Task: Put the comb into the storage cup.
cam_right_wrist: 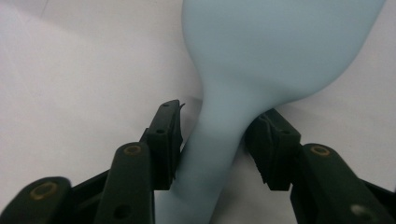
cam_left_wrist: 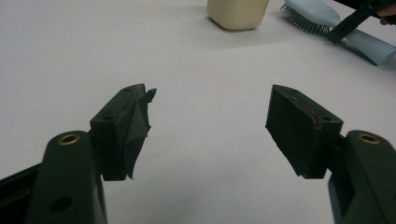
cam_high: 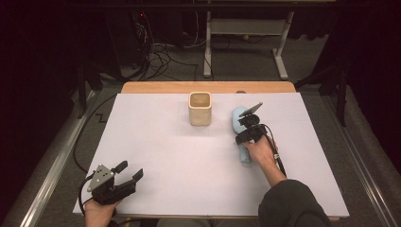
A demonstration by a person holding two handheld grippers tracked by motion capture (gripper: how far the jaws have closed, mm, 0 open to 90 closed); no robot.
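A: Item one, right gripper (cam_right_wrist: 212,140)?
B: Clamped on the neck of the light blue hairbrush (cam_right_wrist: 261,56), both pads meeting the handle where it narrows, likely the firmest purchase. The brush lies on the white table cover (cam_high: 156,156), right of centre.

A: Item two, left gripper (cam_left_wrist: 208,130)?
B: Jaws apart, nothing between them, parked near the front edge.

A: Surroundings?
B: Beige square cup (cam_high: 199,108) near the brush head, mouth up; bare sheet all around.

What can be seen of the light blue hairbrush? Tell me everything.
The light blue plastic hairbrush lies flat on the white table sheet, bristles down, right of the cream square cup. Smooth oval head narrowing into a slim handle toward the person. The right gripper straddles the neck, pads against both sides of it.
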